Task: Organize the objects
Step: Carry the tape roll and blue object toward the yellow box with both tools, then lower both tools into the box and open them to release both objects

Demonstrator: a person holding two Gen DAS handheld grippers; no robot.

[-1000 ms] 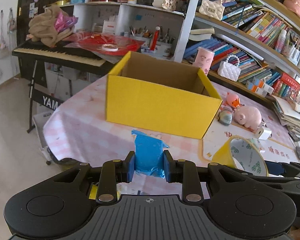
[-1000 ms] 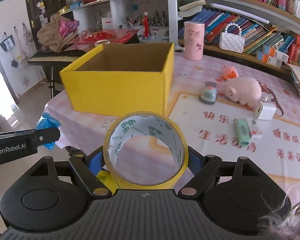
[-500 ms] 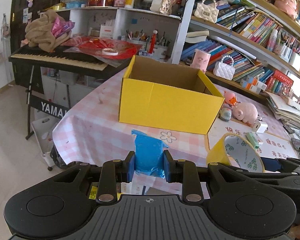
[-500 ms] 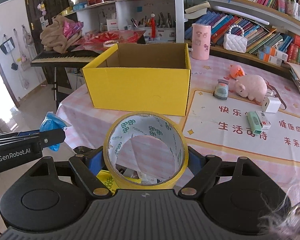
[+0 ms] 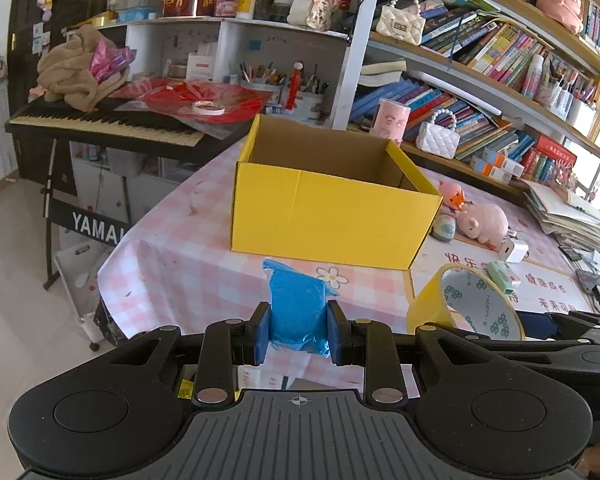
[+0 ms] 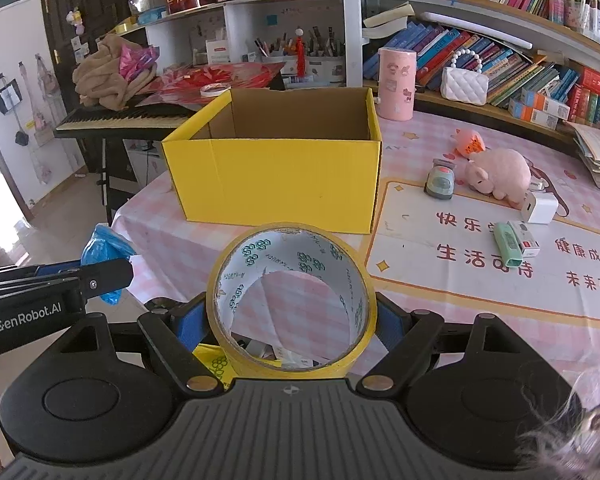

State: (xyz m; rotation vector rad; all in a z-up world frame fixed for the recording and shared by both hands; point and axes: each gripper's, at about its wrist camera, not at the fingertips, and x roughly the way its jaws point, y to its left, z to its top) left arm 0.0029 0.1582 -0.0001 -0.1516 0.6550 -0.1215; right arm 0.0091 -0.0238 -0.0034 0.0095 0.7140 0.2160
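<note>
Held stock: left gripper [image 5: 298, 330], jaws nearly closed on blue packet [image 5: 298, 312]; right gripper [image 6: 290, 320], jaws wide, clamping upright yellow tape roll [image 6: 290, 300]; open yellow box [image 6: 276, 184] on tabletop [image 6: 440, 280] straight ahead, neither hand evidently nearer.
</note>
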